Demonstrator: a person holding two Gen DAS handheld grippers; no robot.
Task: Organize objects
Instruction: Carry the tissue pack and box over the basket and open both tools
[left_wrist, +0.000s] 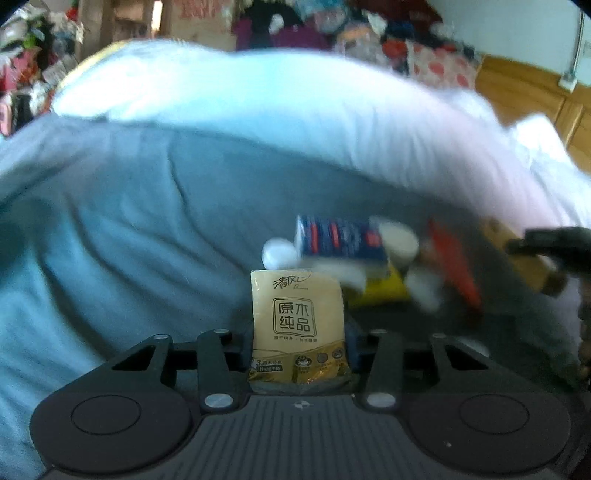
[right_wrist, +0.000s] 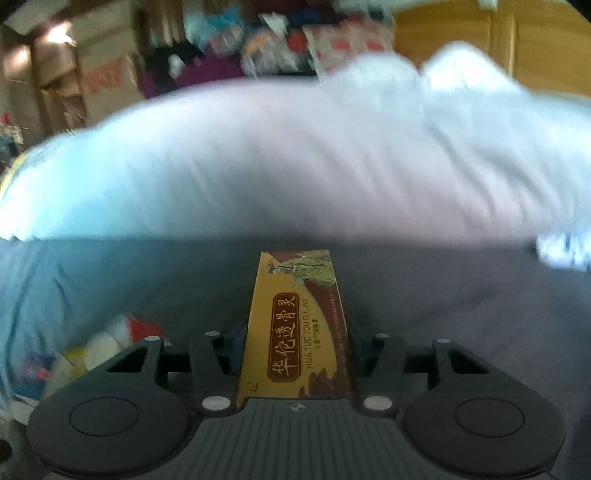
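- Bed (left_wrist: 110, 240) with blue sheet and white pillow (right_wrist: 295, 155) is filling both views; frames are blurring, so detail is limited
- Pile (left_wrist: 369, 254) of small items (blue box, white pots, red and yellow pieces) is lying loose on the sheet; judged not yet sorted
- Right gripper (right_wrist: 295, 350) is pinching a long yellow box (right_wrist: 299, 325), jaws pressed on its sides, held above the sheet
- Left gripper (left_wrist: 299, 347) is pinching a tissue pack (left_wrist: 297, 321), upright, just before the pile
- Judgement: two items in hand, neither placed; most of the task remaining

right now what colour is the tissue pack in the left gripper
Pale gold tissue pack, clearest in the left wrist view.
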